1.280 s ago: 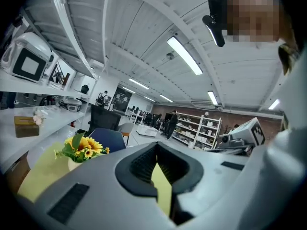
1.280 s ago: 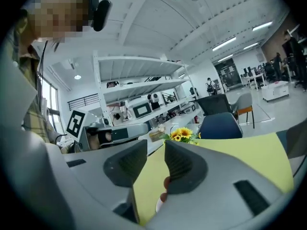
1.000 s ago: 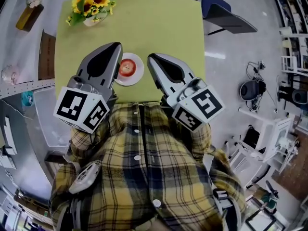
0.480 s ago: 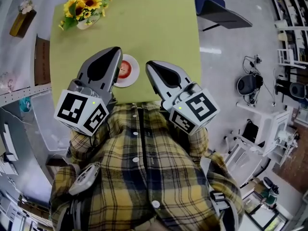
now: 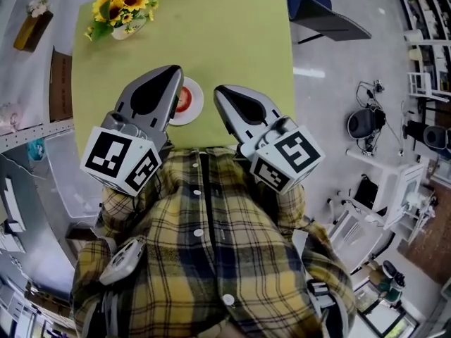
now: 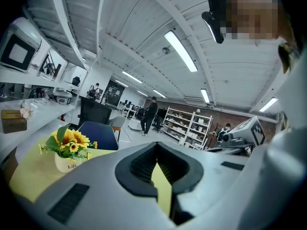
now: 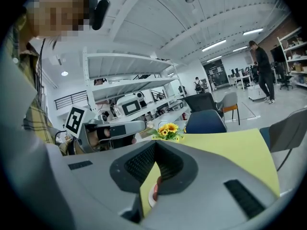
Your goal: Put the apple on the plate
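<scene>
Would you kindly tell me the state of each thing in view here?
apple: on the plate, ungripped
plate: flat on the table, apple on it
left gripper: shut, empty
right gripper: shut, empty
sunflower pot: upright, at the table's far left corner

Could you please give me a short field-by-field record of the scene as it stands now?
table: green, square
plate: white, near the table's near edge
apple: red, on the plate
left gripper: shut, empty, hiding the plate's left side in head view
right gripper: shut, empty, right of the plate
sunflowers: in a pot, far left corner
task: apple already on plate
</scene>
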A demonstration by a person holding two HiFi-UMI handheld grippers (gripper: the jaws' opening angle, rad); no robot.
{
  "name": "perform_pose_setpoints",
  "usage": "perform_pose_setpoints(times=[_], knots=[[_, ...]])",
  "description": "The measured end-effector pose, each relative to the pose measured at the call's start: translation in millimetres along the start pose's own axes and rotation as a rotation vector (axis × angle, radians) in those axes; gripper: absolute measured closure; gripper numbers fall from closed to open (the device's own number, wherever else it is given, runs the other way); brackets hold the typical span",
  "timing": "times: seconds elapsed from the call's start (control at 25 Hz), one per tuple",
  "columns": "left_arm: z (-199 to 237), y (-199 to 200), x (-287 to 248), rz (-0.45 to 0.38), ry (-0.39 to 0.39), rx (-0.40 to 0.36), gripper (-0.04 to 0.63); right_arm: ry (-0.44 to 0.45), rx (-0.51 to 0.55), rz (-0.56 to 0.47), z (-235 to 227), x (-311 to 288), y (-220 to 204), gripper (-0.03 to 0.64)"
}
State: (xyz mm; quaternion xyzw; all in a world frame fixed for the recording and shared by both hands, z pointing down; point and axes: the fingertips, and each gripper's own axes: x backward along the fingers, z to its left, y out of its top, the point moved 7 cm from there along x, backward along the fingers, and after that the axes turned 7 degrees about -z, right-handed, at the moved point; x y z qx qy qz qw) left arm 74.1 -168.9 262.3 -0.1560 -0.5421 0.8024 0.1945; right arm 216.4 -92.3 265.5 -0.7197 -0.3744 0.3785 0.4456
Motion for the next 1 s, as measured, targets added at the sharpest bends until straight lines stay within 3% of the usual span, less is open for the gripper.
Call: perform_pose_setpoints(times=[0.44, 0.56, 1.0], knots=[[-2.5, 1.0, -1.8, -0.005, 0.015, 0.008, 0.587, 0.038, 0.010, 0.015, -1.6, -2.6, 2.0, 0.621], [-4.1, 5.3, -6.3, 0.006, -0.006, -0.049, 0.588, 0.048, 0.014, 0.021, -1.5, -3.8, 3.3, 0.621], [22.0, 9.6, -1.7, 0.138, -0.112, -0.117, 0.586, 0.021, 0.039, -0.008, -11.4, 12.6, 9.9, 0.621]])
